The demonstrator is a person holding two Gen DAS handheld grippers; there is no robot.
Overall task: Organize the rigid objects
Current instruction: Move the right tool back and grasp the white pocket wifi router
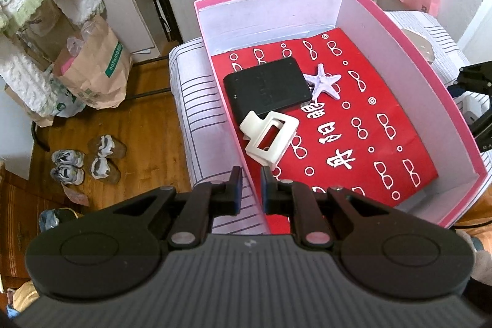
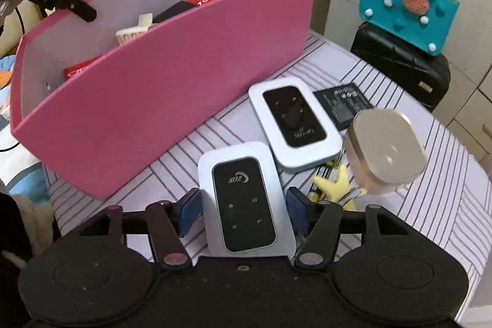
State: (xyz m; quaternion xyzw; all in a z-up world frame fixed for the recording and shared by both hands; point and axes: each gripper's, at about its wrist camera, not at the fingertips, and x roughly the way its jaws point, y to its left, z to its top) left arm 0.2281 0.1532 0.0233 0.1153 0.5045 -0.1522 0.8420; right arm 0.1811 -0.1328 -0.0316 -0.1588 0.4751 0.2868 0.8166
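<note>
Left gripper [image 1: 249,174] closed on nothing, hovering over the pink box [image 1: 396,29] wall near the white hair clip [image 1: 269,140]. Right gripper [image 2: 244,205] open around a white pocket router [image 2: 246,202] lying flat on the striped desk [image 2: 446,205], beside the box.

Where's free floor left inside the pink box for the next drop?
Free: the red liner from the starfish to the right and near walls of the pink box. Crowded: the left side, where the black case, starfish and white hair clip cluster.
</note>
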